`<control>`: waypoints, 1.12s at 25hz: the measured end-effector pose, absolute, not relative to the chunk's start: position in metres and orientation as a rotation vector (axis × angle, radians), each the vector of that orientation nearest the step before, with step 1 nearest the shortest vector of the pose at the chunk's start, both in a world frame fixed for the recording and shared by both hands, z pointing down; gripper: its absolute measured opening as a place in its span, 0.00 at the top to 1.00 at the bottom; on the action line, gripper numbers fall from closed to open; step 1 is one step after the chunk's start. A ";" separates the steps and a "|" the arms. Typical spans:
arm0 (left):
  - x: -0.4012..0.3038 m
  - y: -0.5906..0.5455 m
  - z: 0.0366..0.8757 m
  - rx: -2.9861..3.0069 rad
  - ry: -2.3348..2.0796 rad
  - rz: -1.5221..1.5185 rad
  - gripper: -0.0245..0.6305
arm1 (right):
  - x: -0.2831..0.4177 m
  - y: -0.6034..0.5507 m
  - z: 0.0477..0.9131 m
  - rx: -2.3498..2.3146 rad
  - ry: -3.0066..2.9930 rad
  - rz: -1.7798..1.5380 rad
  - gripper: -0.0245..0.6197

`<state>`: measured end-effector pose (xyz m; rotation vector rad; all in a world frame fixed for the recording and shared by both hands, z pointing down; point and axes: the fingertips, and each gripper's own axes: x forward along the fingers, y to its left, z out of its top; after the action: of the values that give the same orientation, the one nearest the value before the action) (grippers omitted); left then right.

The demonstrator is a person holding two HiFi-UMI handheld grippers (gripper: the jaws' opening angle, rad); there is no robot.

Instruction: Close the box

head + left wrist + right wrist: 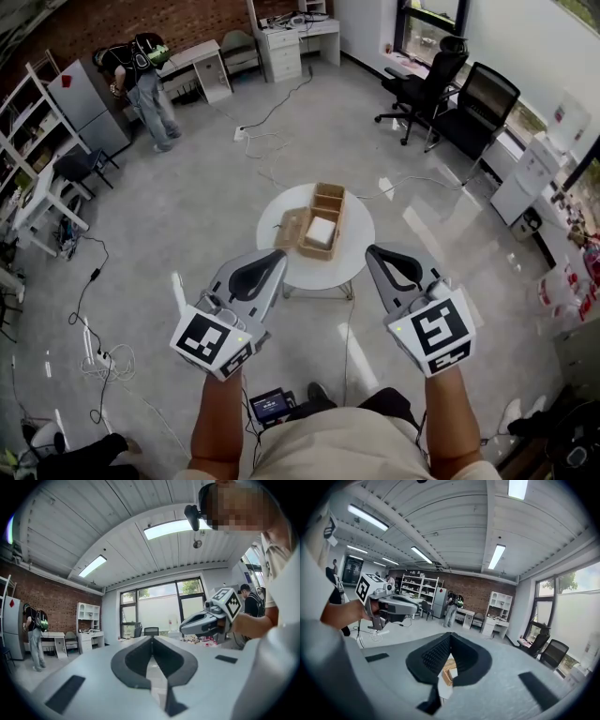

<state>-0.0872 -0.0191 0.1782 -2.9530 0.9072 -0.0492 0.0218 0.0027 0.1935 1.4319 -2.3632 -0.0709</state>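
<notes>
open cardboard box (pixel 329 199) on round white table (pixel 362 246). left gripper (pixel 279 255), right gripper (pixel 372 251) side by side, apart from box, both jaws pressed together, empty.

we see bright, even light from windows (pixel 161 611) beyond the fingers (pixel 133 660) and ceiling strips (pixel 173 528) above them; edges bend, corners darken.

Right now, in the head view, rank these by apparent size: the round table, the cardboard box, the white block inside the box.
Largest to smallest:
1. round table
2. cardboard box, resting on it
3. white block, inside the box
No close calls.
</notes>
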 end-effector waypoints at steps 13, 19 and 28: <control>-0.095 -0.104 0.207 -2.913 1.152 -0.070 0.94 | 0.026 -0.095 0.209 1.261 -2.433 -0.116 0.97; -0.106 -0.151 0.249 -2.923 1.318 -0.073 0.94 | 0.019 -0.154 0.233 1.154 -2.474 -0.117 0.97; -0.115 -0.221 0.328 -2.988 1.513 -0.082 0.94 | 0.022 -0.234 0.290 1.070 -2.490 -0.013 0.97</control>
<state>-0.1155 -0.2210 0.3285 -2.9881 1.5133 -0.0821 0.0217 -0.2336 0.2898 1.0699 -2.4904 -0.0131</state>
